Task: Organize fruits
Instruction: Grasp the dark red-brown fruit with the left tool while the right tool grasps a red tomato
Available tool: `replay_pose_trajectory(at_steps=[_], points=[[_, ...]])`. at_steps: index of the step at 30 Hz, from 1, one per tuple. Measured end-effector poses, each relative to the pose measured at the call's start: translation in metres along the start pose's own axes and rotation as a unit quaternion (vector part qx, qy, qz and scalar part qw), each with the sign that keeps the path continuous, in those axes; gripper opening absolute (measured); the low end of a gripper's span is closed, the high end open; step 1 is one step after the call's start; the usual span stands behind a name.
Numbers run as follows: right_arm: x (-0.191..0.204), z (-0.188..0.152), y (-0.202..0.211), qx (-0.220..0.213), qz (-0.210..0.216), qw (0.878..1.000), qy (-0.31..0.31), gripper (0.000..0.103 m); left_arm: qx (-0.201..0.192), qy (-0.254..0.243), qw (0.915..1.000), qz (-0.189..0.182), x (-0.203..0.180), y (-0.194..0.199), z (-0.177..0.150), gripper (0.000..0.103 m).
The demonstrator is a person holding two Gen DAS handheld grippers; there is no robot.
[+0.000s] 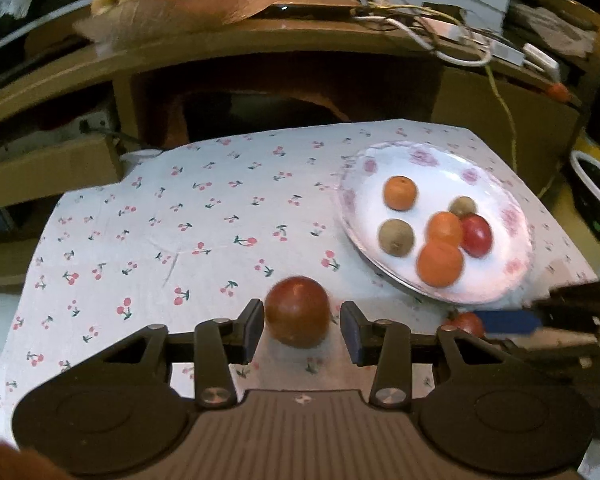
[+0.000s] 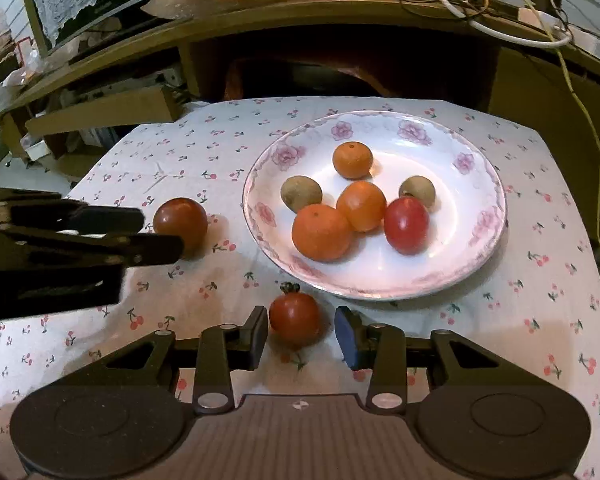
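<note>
Both claws open, one loose fruit between each pair of pads; nothing gripped yet.

Left claw (image 1: 302, 330) gapes around the round dark-red fruit (image 1: 297, 311); left pad about touching, right pad apart. Right claw (image 2: 301, 334) gapes around the smaller red tomato with a green stem (image 2: 295, 317), not touching. I'd centre each fruit, close softly so it can't roll, then lift to the white floral-rimmed plate (image 2: 480, 236) just beyond on the cherry-print counter (image 2: 540, 320).

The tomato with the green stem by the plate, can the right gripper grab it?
Probably yes. The tomato lies on the cloth between the right gripper's open fingers, with gaps on both sides and nothing in front. The plate sits just beyond, not touching it.
</note>
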State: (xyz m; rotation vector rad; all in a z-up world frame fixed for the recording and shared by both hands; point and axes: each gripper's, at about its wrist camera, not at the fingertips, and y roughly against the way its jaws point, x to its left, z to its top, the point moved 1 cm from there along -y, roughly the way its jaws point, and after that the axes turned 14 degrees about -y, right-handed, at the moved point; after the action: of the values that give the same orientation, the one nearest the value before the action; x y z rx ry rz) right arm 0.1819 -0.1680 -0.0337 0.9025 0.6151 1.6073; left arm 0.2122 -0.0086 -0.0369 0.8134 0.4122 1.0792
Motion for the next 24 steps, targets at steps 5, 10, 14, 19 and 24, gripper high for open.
replay_pose_trajectory(at_steps=[5,10,14,19,24], points=[[0.003,0.0,-0.002,0.004,0.0,1.0,0.014,0.028,0.011,0.007,0.9999,0.002,0.001,-0.015,-0.001,0.046],[0.001,0.001,0.0,0.008,0.003,1.0,0.011,0.028,0.018,0.003,0.9998,0.005,-0.002,-0.018,-0.003,0.044],[-0.001,0.0,0.002,0.009,0.002,1.0,0.012,0.028,0.017,0.002,0.9998,0.005,-0.002,-0.017,-0.004,0.044],[-0.008,-0.002,0.007,0.011,0.003,1.0,0.008,0.028,0.017,-0.004,0.9998,-0.007,-0.007,-0.008,-0.006,0.044],[-0.014,-0.003,0.017,0.009,0.003,1.0,0.011,0.028,0.024,-0.03,0.9988,-0.032,-0.028,0.02,-0.021,0.044]])
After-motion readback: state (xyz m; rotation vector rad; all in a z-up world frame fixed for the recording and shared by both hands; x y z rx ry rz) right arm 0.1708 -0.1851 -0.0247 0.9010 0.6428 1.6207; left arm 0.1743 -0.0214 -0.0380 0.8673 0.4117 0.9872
